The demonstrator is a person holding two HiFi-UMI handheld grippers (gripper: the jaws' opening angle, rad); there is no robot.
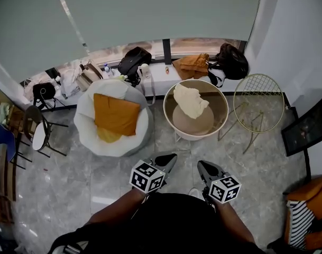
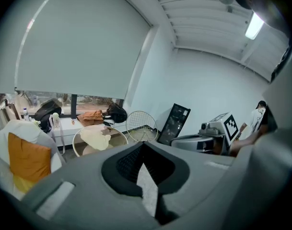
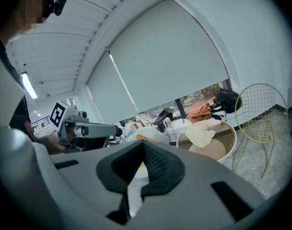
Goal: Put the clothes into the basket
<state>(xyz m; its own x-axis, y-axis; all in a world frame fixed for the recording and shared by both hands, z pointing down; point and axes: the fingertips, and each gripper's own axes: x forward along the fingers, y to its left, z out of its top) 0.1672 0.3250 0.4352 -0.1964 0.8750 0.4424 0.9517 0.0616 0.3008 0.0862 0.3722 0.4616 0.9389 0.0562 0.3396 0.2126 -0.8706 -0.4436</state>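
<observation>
- While the left gripper (image 1: 170, 157) and right gripper (image 1: 202, 165) hang clenched and empty close to the person, one cream garment (image 1: 190, 100) lies in the basket (image 1: 222, 100), partly draped over its far rim.
- Outstanding, by appearance: orange piece (image 1: 114, 114) and yellow cloth (image 1: 108, 135) on the white seat (image 1: 85, 115), beside the basket; garment or cushion, unclear.
- Writing: none legible; only square markers on the gripper cubes.

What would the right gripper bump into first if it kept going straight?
Probably the white chair with the orange cushion, seen just past the tips of the right gripper. It tilts down a bit, so the floor may come first.
</observation>
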